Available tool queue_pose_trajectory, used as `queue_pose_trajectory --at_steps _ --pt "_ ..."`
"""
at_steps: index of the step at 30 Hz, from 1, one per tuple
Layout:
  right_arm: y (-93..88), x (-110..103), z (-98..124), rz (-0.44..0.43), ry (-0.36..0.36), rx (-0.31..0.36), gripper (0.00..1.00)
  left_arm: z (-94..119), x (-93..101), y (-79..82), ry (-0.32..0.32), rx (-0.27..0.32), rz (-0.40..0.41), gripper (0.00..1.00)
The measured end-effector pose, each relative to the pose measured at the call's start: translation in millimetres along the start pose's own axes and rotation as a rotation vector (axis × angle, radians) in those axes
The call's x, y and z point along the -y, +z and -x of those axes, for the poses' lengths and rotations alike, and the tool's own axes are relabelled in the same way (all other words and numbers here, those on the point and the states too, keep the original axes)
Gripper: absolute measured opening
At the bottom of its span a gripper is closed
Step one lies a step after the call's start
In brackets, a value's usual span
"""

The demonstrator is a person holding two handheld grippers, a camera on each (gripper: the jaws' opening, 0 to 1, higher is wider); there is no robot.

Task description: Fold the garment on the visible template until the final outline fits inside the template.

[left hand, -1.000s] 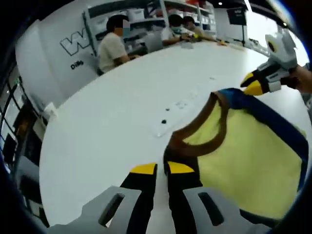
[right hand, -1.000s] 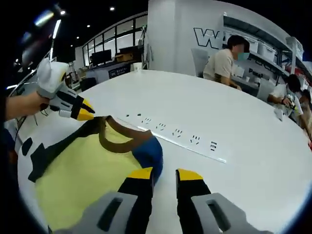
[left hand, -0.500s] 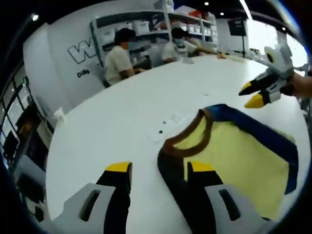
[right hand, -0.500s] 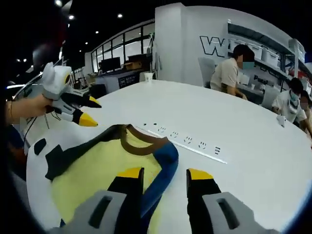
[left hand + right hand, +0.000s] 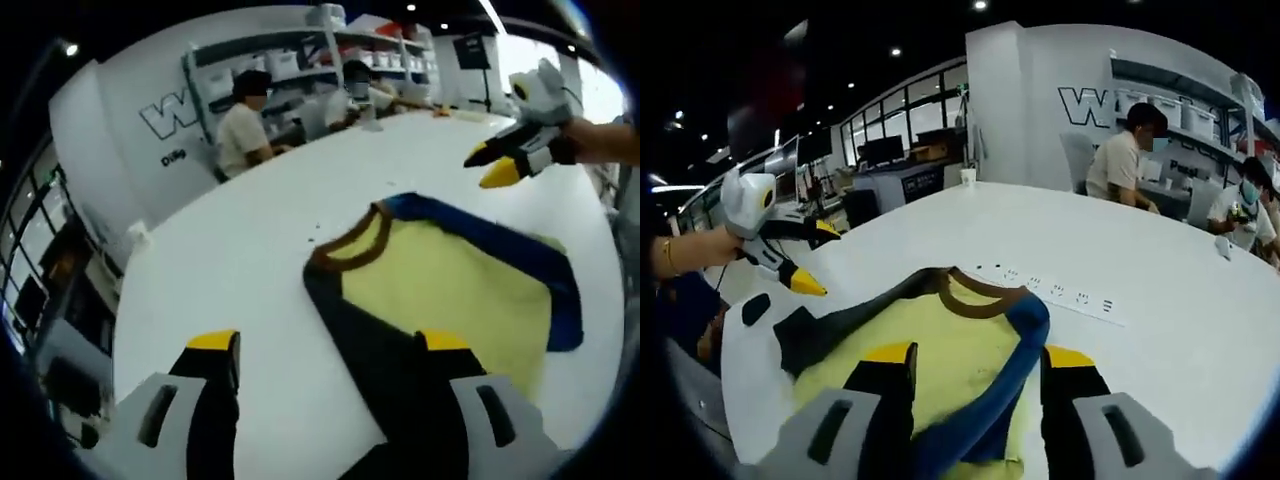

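Both tools open above flat yellow, blue-sleeved shirt (image 5: 450,290).

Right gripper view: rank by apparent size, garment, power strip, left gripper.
1. garment, largest by far.
2. and 3. unsure: left gripper and power strip look alike in extent; the strip is long but thin, and lies farther from the camera.

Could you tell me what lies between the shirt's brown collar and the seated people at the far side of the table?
In the left gripper view, only bare white table lies between the collar and the seated people.
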State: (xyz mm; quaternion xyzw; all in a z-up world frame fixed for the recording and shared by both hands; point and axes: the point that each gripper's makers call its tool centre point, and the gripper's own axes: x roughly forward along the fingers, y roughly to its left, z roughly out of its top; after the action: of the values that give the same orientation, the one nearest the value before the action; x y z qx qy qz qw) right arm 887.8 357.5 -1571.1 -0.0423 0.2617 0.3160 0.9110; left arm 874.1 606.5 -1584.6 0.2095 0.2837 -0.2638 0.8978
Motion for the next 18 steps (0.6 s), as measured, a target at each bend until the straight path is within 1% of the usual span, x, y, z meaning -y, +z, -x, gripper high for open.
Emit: queue_pose_trajectory --at_steps 1,2,3,4,5,7,9,11,13,14,16,17,18 --pt "-0.6 -5 5 0.001 0.001 -0.001 0.46 5 -0.2 -3.9 0.004 -0.005 0.0 0.61" --pt "-1.0 -11 11 0.015 0.011 -0.001 0.44 16 1.6 -6.6 0.012 -0.002 0.004 0.61" --pt "-1.8 -16 13 0.021 0.015 0.0 0.43 18 2.2 -7.4 0.012 -0.002 0.005 0.62" --pt "-2.9 -22 16 0.024 0.016 0.003 0.43 22 3.3 -9.3 0.013 -0.003 0.007 0.62" --pt "-5.4 -26 22 0.029 0.023 0.005 0.44 31 6.2 -15.5 0.017 -0.006 0.006 0.62" --pt "-8.5 -31 27 0.031 0.03 0.006 0.44 37 9.1 -20.5 0.019 -0.013 -0.001 0.62" --pt "-17.4 -41 40 0.049 0.04 -0.005 0.44 46 17.7 -26.2 0.017 -0.022 -0.008 0.63" --pt "-28.3 -46 46 0.066 0.049 -0.029 0.45 55 29.2 -30.7 0.012 -0.024 -0.01 0.62" --pt "-35.9 -54 55 0.065 0.057 -0.044 0.44 57 34.0 -36.0 0.007 -0.019 0.002 0.56" --pt "-41.9 -60 59 0.065 0.064 -0.051 0.44 63 43.0 -41.5 0.001 -0.021 0.006 0.53" --pt "-56.0 -68 63 0.061 0.074 -0.065 0.44 65 49.8 -51.3 -0.005 -0.037 0.013 0.55" --pt "-60.0 -71 63 0.06 0.08 -0.07 0.44 66 54.5 -59.3 -0.01 -0.052 0.019 0.57" --pt "-63.9 -74 64 0.061 0.088 -0.077 0.44 68 57.9 -64.0 -0.013 -0.062 0.023 0.57"
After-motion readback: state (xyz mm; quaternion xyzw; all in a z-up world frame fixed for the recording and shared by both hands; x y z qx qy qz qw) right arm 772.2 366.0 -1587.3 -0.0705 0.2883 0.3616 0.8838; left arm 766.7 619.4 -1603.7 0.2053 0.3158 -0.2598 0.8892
